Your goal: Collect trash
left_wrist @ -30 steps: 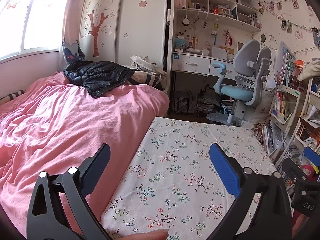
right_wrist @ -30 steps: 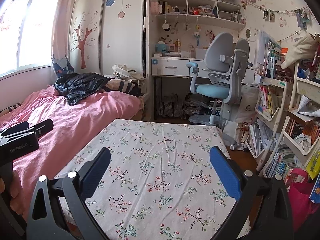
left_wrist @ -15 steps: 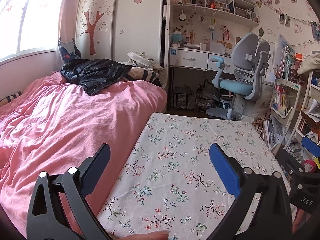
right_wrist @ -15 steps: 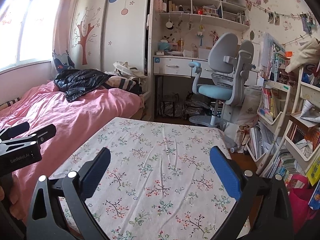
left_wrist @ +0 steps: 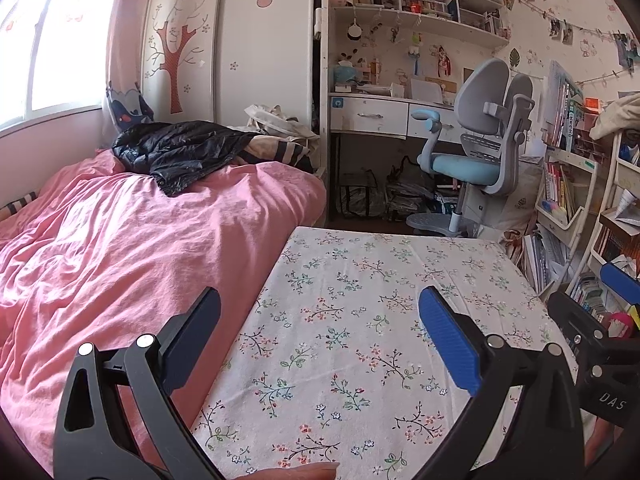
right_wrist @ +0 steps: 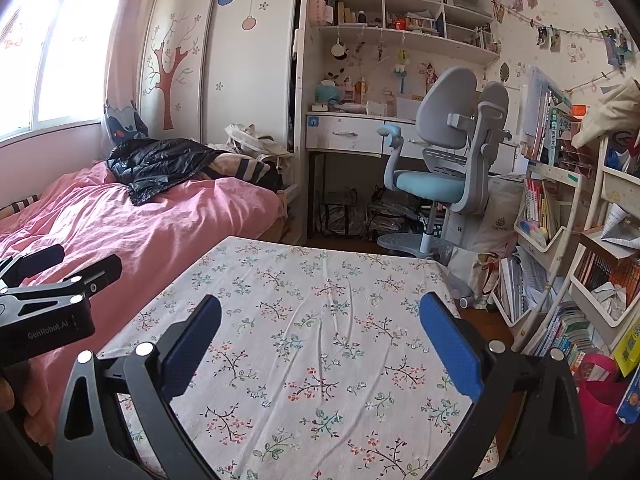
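No trash shows on the table with the floral cloth. My left gripper hangs open over the near left part of the cloth, nothing between its blue pads. My right gripper is open too, above the middle of the cloth, and holds nothing. The left wrist view catches the right gripper's body at the right edge; the right wrist view catches the left gripper's body at the left edge. A fingertip of a person peeks in at the bottom.
A bed with a pink cover adjoins the table's left side, a black jacket on its far end. A grey and blue desk chair stands before a desk beyond the table. Bookshelves and a red bag crowd the right.
Both views have tilted slightly upward, so the room has slid down in the frames. Both grippers remain open.
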Motion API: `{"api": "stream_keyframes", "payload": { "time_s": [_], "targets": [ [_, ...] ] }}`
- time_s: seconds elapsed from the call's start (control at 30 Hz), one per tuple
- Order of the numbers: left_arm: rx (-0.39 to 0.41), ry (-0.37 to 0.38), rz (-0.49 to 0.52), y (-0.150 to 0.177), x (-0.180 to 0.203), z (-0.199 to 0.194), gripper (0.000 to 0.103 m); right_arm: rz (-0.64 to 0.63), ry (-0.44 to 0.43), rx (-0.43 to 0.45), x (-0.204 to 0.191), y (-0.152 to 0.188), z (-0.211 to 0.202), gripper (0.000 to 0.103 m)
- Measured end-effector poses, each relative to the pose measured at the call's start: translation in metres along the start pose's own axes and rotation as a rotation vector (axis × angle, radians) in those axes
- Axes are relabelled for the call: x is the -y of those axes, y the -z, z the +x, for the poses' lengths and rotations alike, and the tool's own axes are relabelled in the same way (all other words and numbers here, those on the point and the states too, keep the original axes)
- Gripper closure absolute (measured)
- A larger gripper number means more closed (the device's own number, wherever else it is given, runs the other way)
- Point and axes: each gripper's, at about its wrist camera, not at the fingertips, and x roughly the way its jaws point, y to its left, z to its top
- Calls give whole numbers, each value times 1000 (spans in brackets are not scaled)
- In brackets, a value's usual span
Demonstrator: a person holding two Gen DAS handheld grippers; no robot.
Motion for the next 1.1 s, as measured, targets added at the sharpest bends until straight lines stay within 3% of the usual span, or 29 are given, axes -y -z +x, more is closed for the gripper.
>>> {"api": "stream_keyframes", "payload": {
  "time_s": [1.1],
  "targets": [
    [-1, 12, 22, -5, 16, 19, 7, -22, 13, -45, 13, 2, 21, 8]
  ]
}}
